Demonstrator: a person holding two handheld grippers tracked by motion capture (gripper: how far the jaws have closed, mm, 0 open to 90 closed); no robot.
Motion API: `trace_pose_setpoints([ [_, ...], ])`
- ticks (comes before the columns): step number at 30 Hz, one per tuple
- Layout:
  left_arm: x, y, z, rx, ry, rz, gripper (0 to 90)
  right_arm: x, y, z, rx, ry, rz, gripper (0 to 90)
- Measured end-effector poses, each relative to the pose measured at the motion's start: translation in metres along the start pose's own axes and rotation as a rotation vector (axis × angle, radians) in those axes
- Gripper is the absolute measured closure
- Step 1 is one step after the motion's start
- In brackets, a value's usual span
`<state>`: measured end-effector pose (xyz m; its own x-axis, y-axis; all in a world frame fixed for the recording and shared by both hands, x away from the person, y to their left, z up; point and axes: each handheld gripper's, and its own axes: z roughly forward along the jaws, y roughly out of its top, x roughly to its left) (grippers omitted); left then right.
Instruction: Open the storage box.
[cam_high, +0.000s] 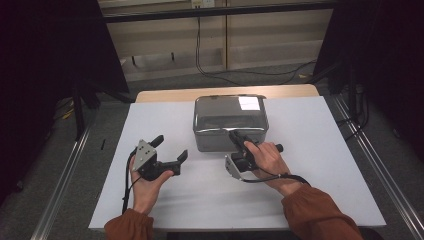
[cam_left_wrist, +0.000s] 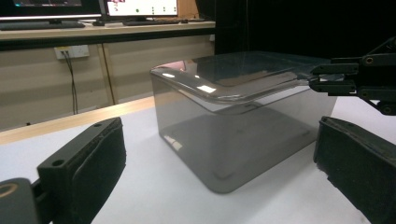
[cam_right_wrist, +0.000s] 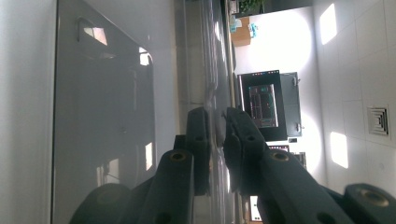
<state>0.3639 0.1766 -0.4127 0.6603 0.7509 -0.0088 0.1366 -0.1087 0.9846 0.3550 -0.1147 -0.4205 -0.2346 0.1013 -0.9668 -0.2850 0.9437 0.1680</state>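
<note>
Left tongs (cam_high: 170, 150): held wide open, empty.
Right tongs (cam_high: 234, 134): closed on container (cam_high: 230, 122) rim.
Handling: rigid, slippery, probably light; rim suits gripping.

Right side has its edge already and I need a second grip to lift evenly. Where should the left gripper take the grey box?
Probably the flared rim of the grey box at its near-left corner, coming in level from the left. The walls are smooth and wide; the lip is thin enough for the open left gripper. The right gripper pinches that rim on the near edge.
</note>
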Motion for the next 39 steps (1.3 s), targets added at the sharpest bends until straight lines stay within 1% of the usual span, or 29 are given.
trace_pose_setpoints([
  [1,0.0,0.0,0.002,0.0,-0.008,-0.002,1.8,-0.001,0.0,0.0,-0.002,-0.001,0.004,80.1],
  [3,0.001,0.0,0.006,0.007,-0.007,-0.003,2.0,-0.003,0.0,0.0,-0.002,-0.004,0.002,80.3],
  [5,0.002,0.0,0.01,0.015,-0.021,-0.016,1.8,-0.004,0.001,0.0,-0.002,-0.009,0.007,80.4],
  [7,0.004,0.0,0.014,0.015,-0.017,-0.02,1.9,-0.004,0.001,0.0,-0.003,-0.012,0.005,80.4],
  [9,0.006,0.001,0.019,0.02,-0.014,-0.006,2.7,-0.005,0.001,0.0,-0.006,-0.013,0.005,80.4],
  [10,0.007,0.001,0.021,0.019,-0.015,-0.007,2.7,-0.005,0.0,0.0,-0.006,-0.016,0.007,80.4],
  [12,0.008,0.002,0.027,0.024,-0.022,0.01,3.8,-0.006,0.0,0.0,-0.006,-0.021,0.012,80.5],
  [13,0.009,0.003,0.03,0.025,-0.014,0.021,4.2,-0.007,0.0,0.001,-0.009,-0.021,0.012,80.5],
  [15,0.01,0.005,0.035,0.01,-0.018,0.019,5.0,-0.009,0.0,0.001,-0.008,-0.027,0.011,80.6],
  [16,0.009,0.006,0.039,0.012,-0.014,0.027,5.3,-0.011,0.0,0.001,-0.009,-0.032,0.019,80.7],
  [18,0.009,0.009,0.045,0.007,-0.006,0.043,5.0,-0.015,0.0,0.001,-0.013,-0.038,0.019,80.8],
  [19,0.01,0.009,0.047,0.003,-0.007,0.04,5.0,-0.018,0.0,0.001,-0.012,-0.042,0.026,80.8],
  [20,0.011,0.01,0.05,0.0,-0.001,0.024,5.0,-0.019,0.001,0.001,-0.011,-0.045,0.028,81.0],
  [21,0.011,0.01,0.053,-0.003,0.0,0.019,4.8,-0.021,0.001,0.002,-0.014,-0.047,0.023,81.2],
  [25,0.016,0.009,0.062,0.01,-0.01,0.022,4.7,-0.026,0.001,0.002,-0.012,-0.053,0.026,81.2],
  [26,0.016,0.008,0.064,0.011,-0.007,0.023,4.7,-0.026,0.001,0.002,-0.013,-0.054,0.023,81.3],
  [27,0.017,0.008,0.066,0.004,-0.002,0.015,4.7,-0.026,0.001,0.003,-0.015,-0.055,0.021,81.2],
  [30,0.02,0.009,0.07,-0.006,0.02,0.009,5.2,-0.027,0.0,0.003,-0.014,-0.056,0.026,81.1],
  [32,0.021,0.01,0.075,0.006,0.036,0.027,5.2,-0.027,0.001,0.003,-0.013,-0.056,0.022,81.2],
  [33,0.022,0.011,0.078,0.015,0.038,0.035,5.2,-0.027,0.001,0.004,-0.014,-0.055,0.023,81.1],
  [34,0.022,0.011,0.081,0.013,0.027,0.03,5.2,-0.027,0.001,0.004,-0.014,-0.054,0.02,81.1],
  [38,0.025,0.013,0.089,0.019,0.036,0.038,5.2,-0.029,0.001,0.004,-0.016,-0.055,0.021,81.2],
  [39,0.024,0.013,0.09,0.018,0.03,0.029,5.2,-0.03,0.0,0.005,-0.015,-0.055,0.02,81.2],
])
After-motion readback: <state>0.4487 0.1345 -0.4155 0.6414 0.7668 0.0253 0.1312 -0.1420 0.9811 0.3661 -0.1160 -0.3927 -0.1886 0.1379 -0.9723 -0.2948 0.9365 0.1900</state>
